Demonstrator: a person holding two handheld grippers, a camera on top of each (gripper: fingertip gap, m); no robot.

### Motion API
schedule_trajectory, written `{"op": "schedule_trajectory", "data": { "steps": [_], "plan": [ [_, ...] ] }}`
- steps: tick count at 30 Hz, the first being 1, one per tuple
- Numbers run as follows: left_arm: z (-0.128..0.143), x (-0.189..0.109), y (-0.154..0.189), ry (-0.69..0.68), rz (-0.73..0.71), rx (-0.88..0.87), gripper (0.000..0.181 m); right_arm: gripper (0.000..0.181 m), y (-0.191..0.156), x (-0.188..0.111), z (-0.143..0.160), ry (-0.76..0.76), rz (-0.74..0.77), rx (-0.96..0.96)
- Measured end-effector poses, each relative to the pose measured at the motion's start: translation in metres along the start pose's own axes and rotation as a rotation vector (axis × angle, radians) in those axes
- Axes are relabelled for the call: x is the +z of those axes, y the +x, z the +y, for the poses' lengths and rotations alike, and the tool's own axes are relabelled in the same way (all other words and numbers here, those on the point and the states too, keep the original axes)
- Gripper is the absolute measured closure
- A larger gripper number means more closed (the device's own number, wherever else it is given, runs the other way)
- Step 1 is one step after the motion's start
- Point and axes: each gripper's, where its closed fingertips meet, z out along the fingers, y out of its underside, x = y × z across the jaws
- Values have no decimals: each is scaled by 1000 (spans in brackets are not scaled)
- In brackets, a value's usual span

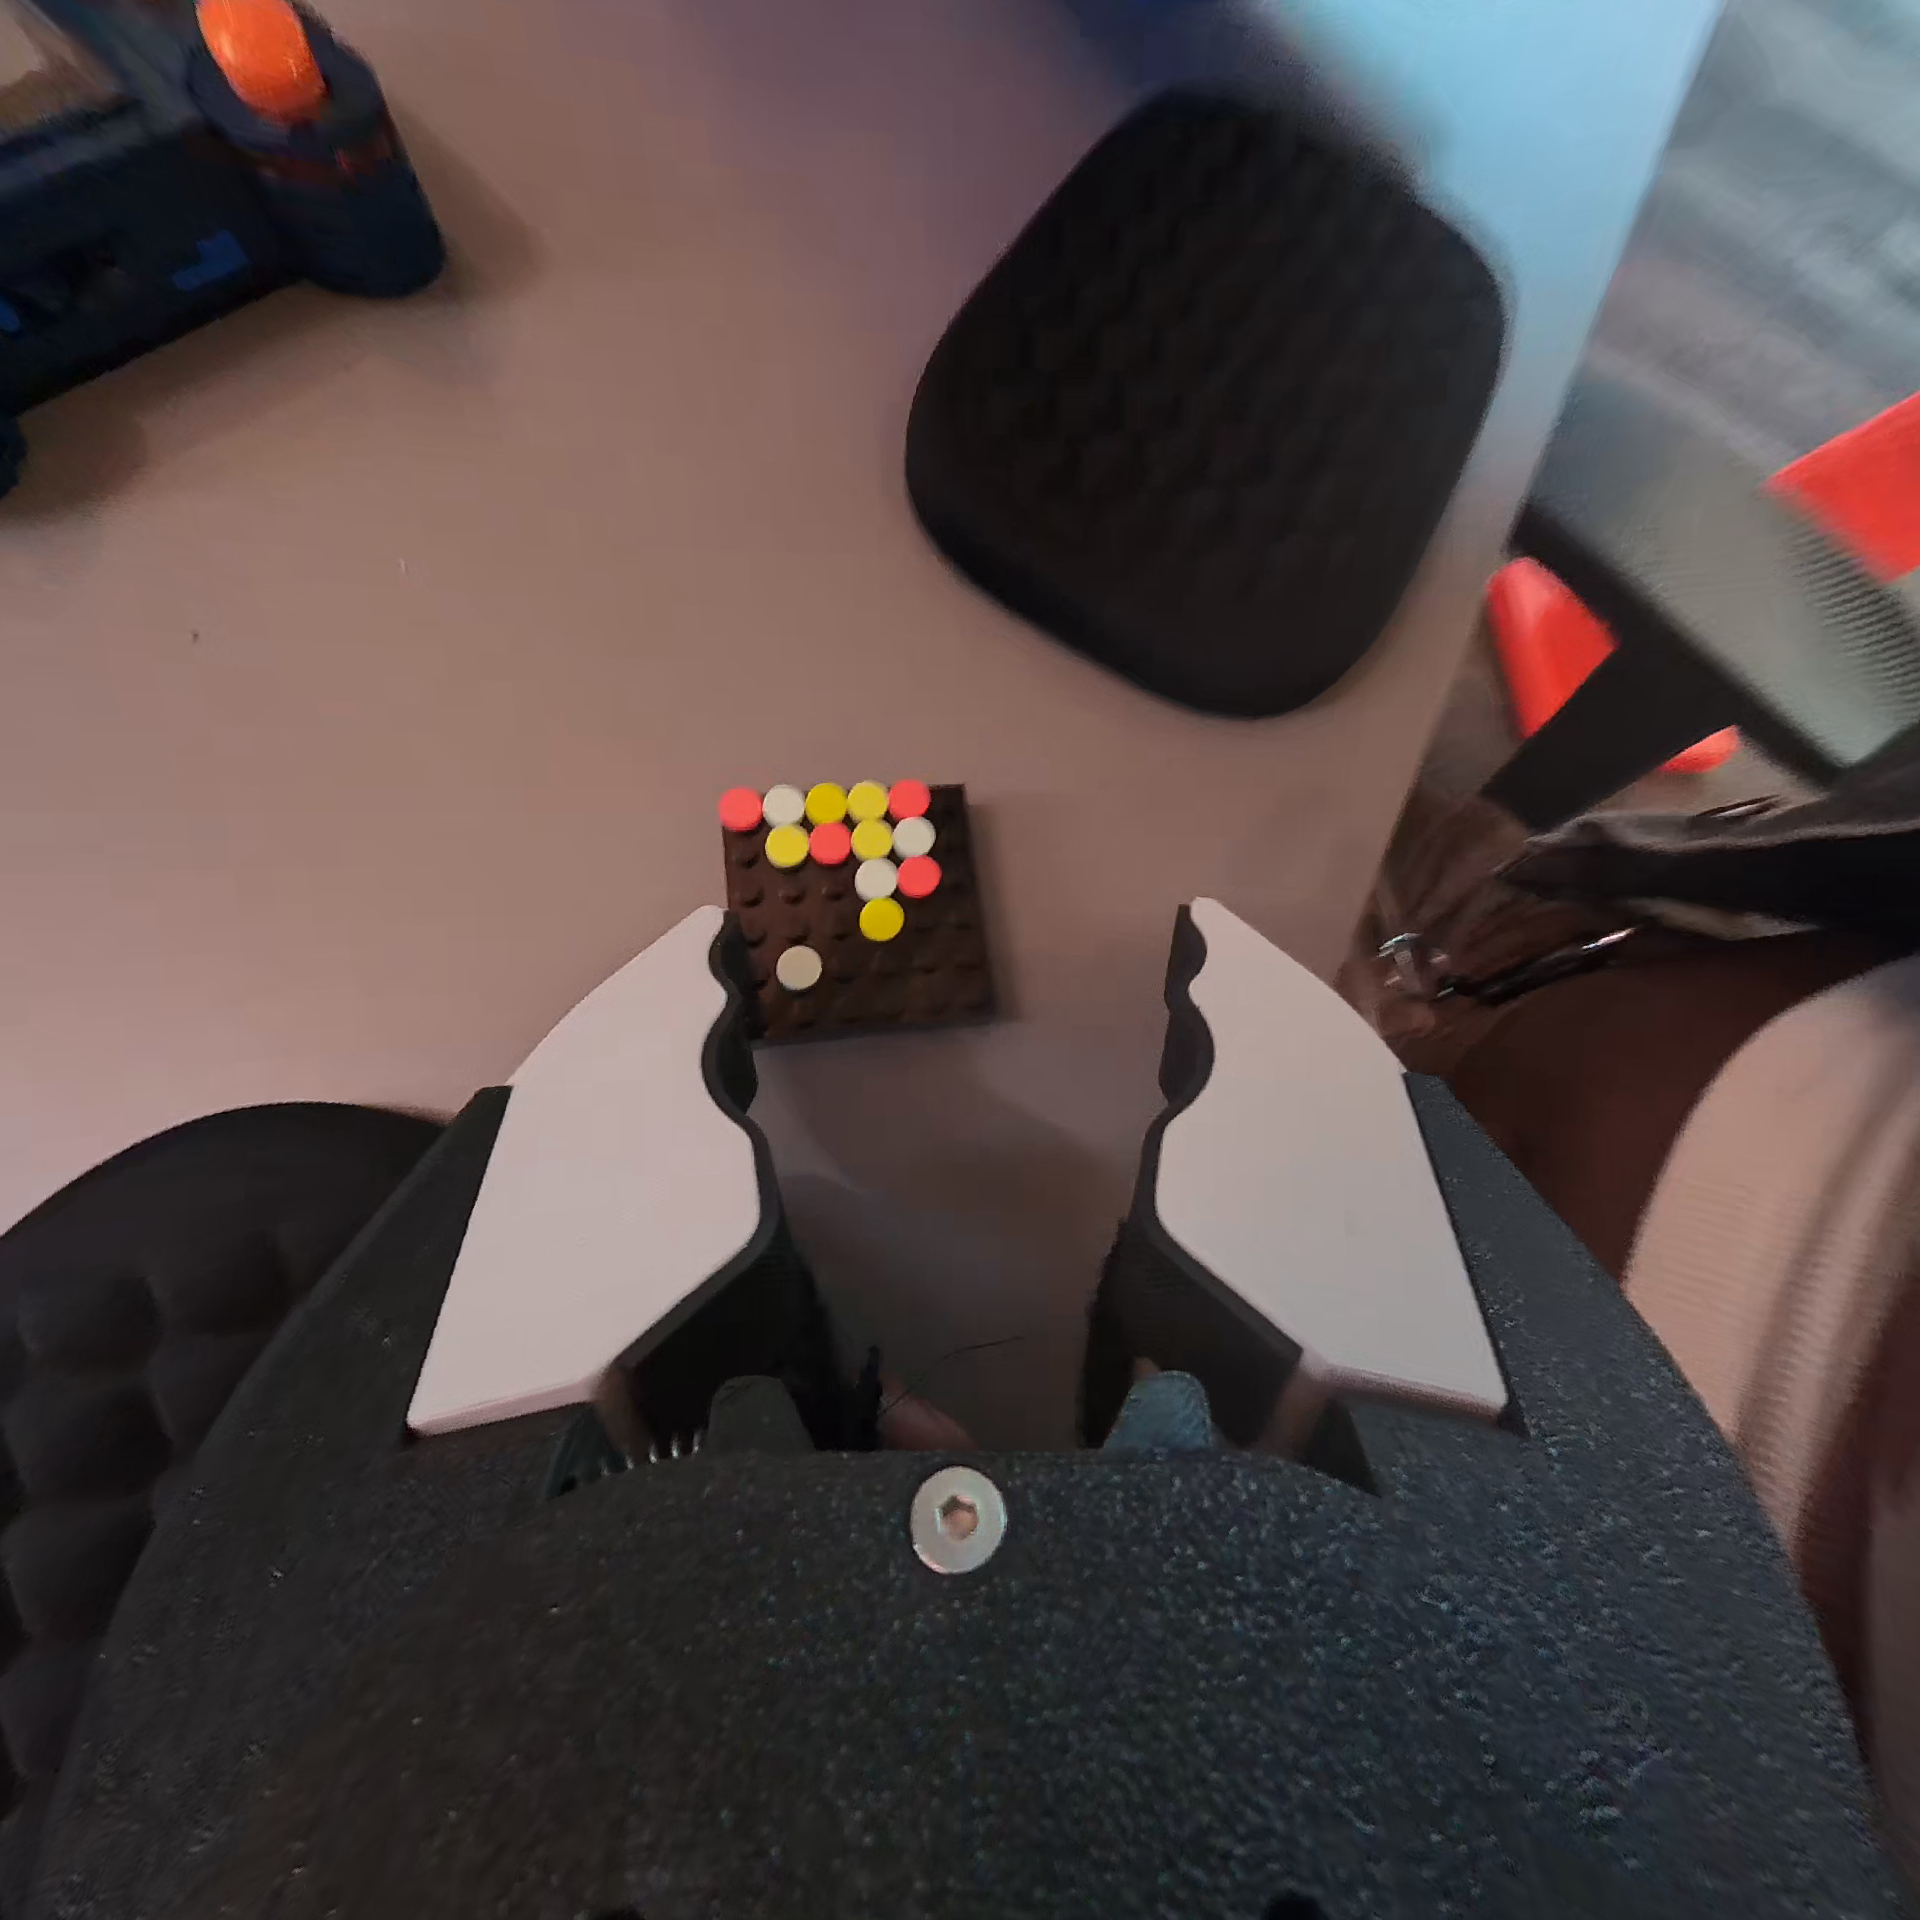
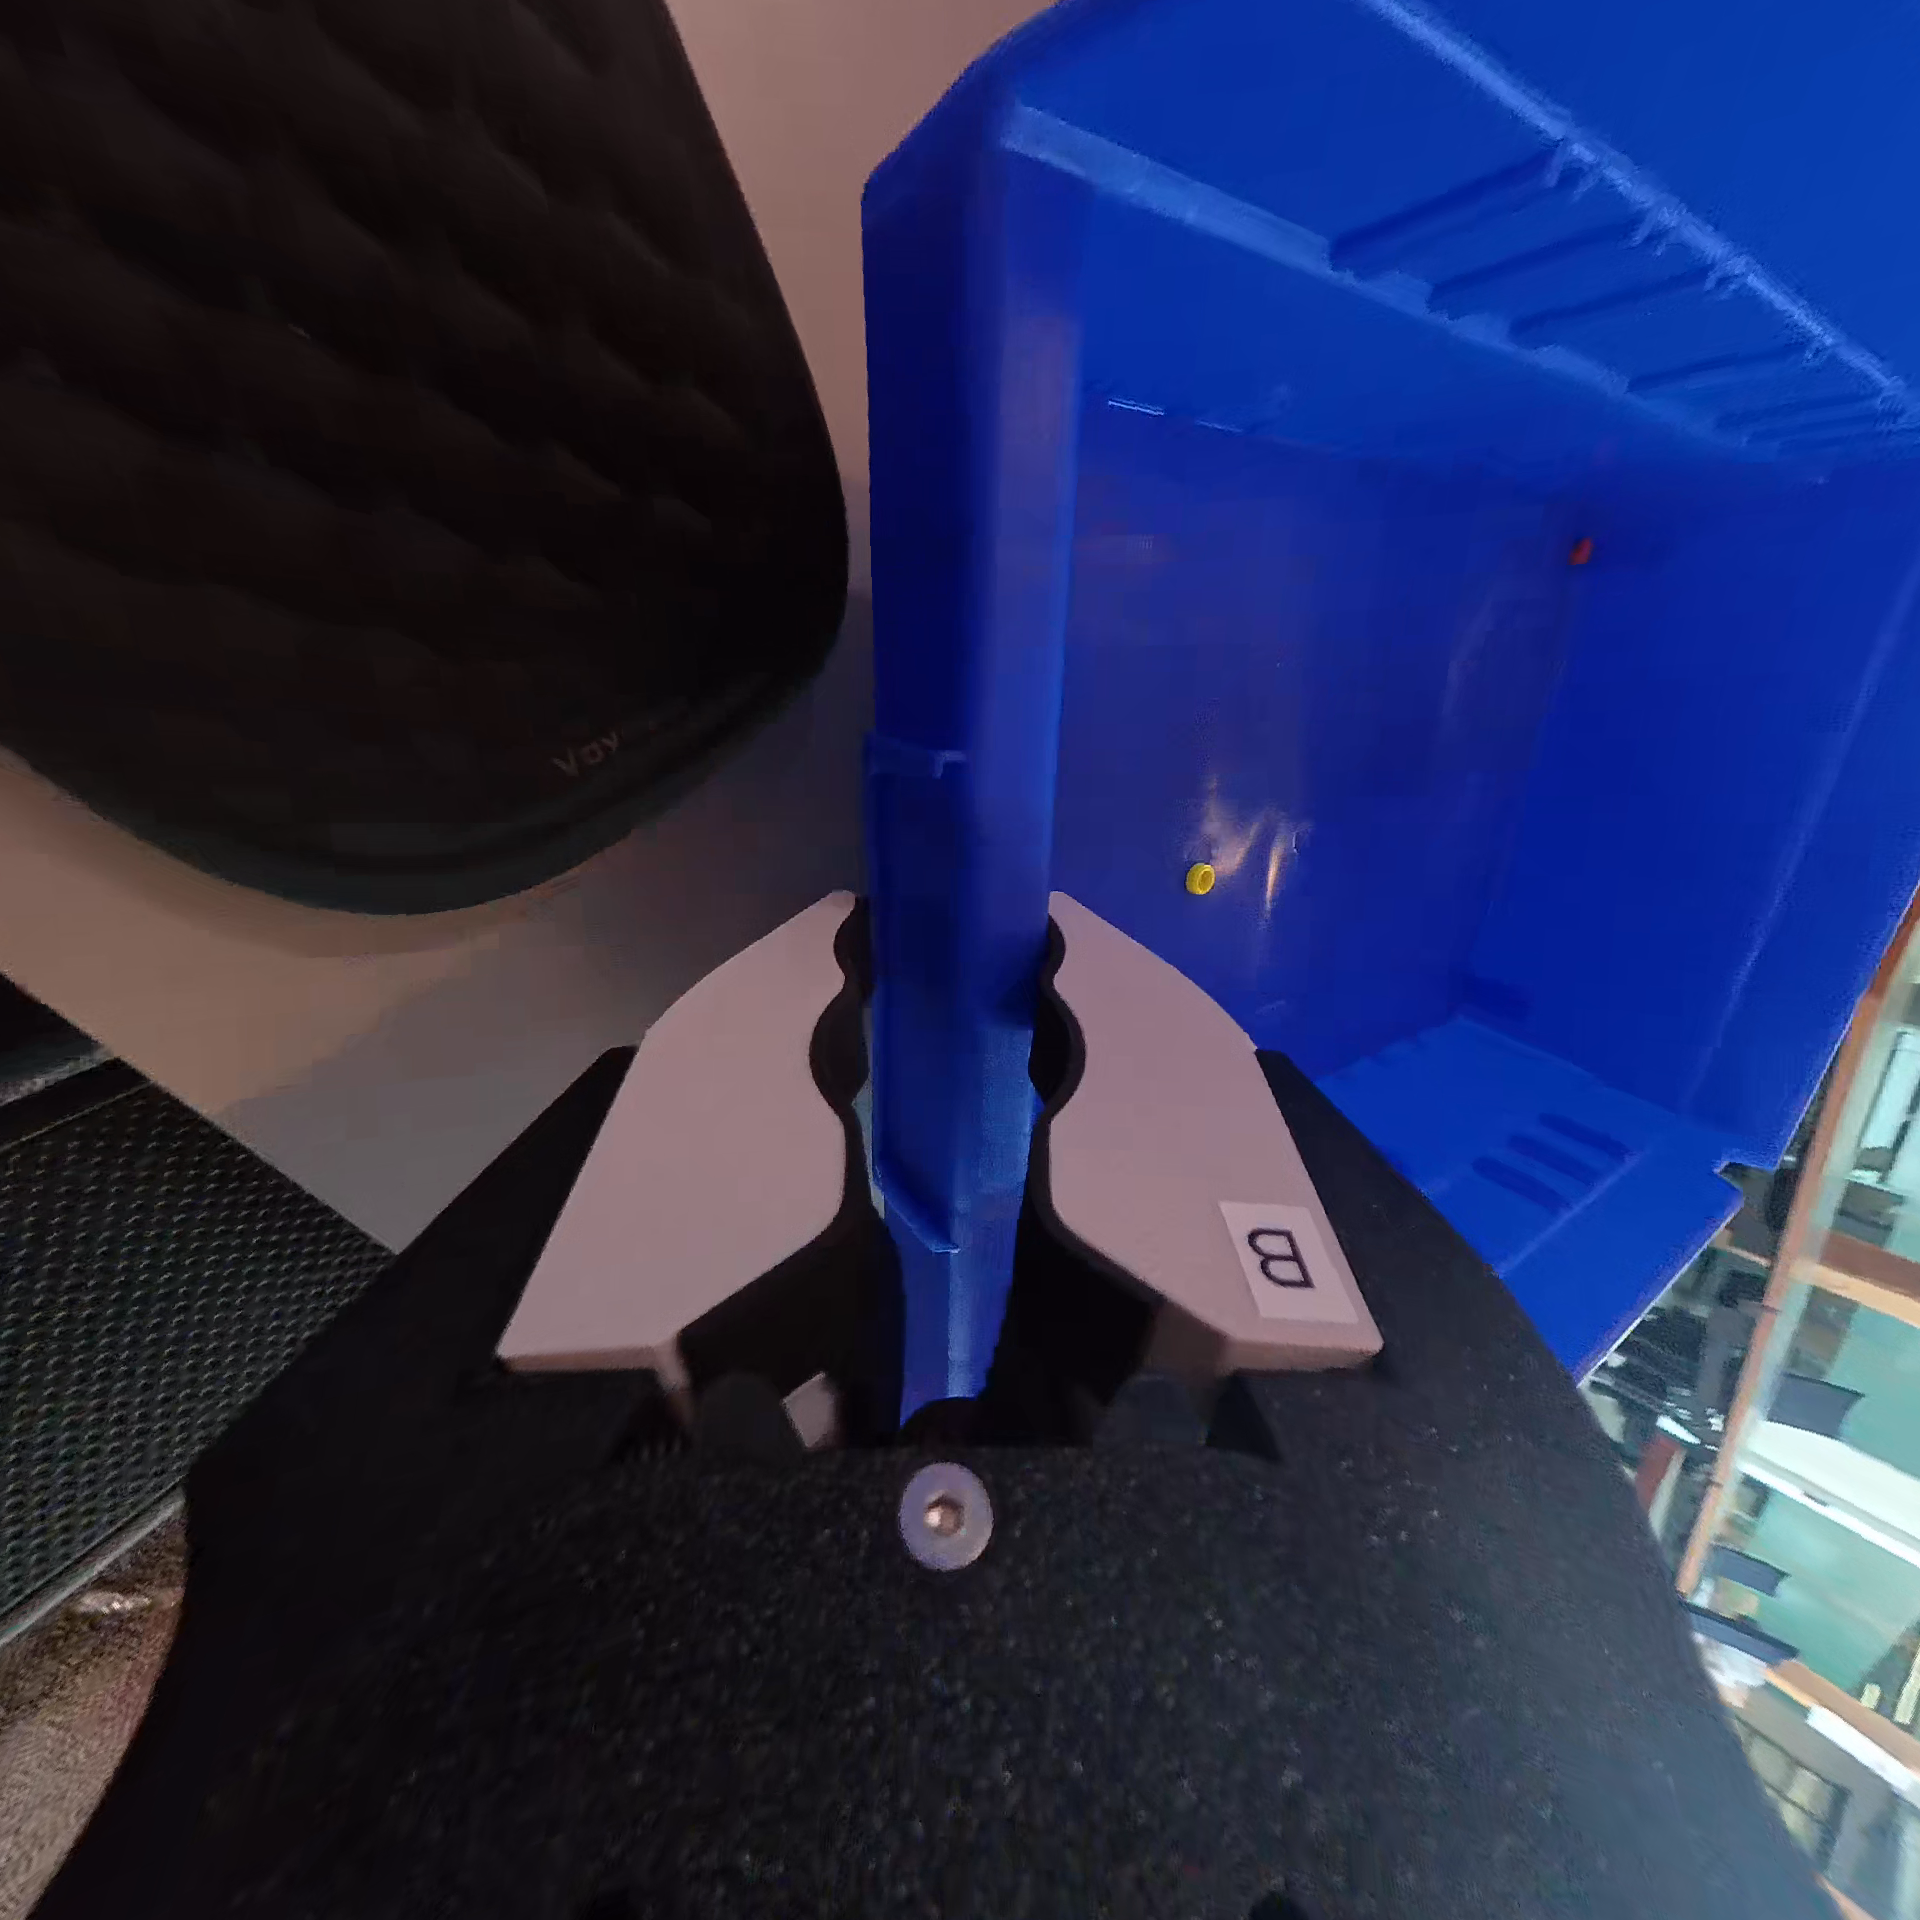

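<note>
While spread wide and empty, left gripper (image 1: 951,940) above the pale table (image 1: 468,727), its left fingertip (image 1: 717,935) overlapping the near left edge of a dark studded plate (image 1: 914,966). On the plate, round studs in red, white and yellow (image 1: 831,826) clustered along the far rows, one yellow stud and one white stud (image 1: 798,968) nearer and apart. Far left, a blurred dark device with an orange knob (image 1: 260,52). Near left, a black quilted pad (image 1: 156,1299) partly under the gripper body; beyond the plate to the right, a second black pad (image 1: 1205,405). Right edge blurred: red and dark shapes, not identifiable. In the right wrist view, black pad (image 2: 364,416) at left on the table; right gripper (image 2: 951,925) pinching the side wall of a blue bin (image 2: 1558,312), one finger outside and one inside, wall running deep between them. Bin lifted and tipped, open side toward the camera. Inside, a small yellow stud (image 2: 1200,879) on the bottom, a tiny red stud (image 2: 1581,551) in a far corner. Blurred shelving past the bin at right.
</note>
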Motion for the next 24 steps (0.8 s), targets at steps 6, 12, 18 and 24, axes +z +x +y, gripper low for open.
{"op": "schedule_trajectory", "data": {
  "steps": [6,12,18,24],
  "plan": [
    [-9,-16,-1,45,71,38,105,152,-4,-27,-27,50,15,-66],
    [-55,-36,-67,119,-28,253,106,152,-13,-45,-59,123,20,-148],
    [-110,0,-145,-8,-171,652,97,151,-20,-45,-82,176,-5,-181],
    [-116,66,-177,-332,-15,714,101,151,-19,-34,-92,180,-32,-196]
  ]
}}
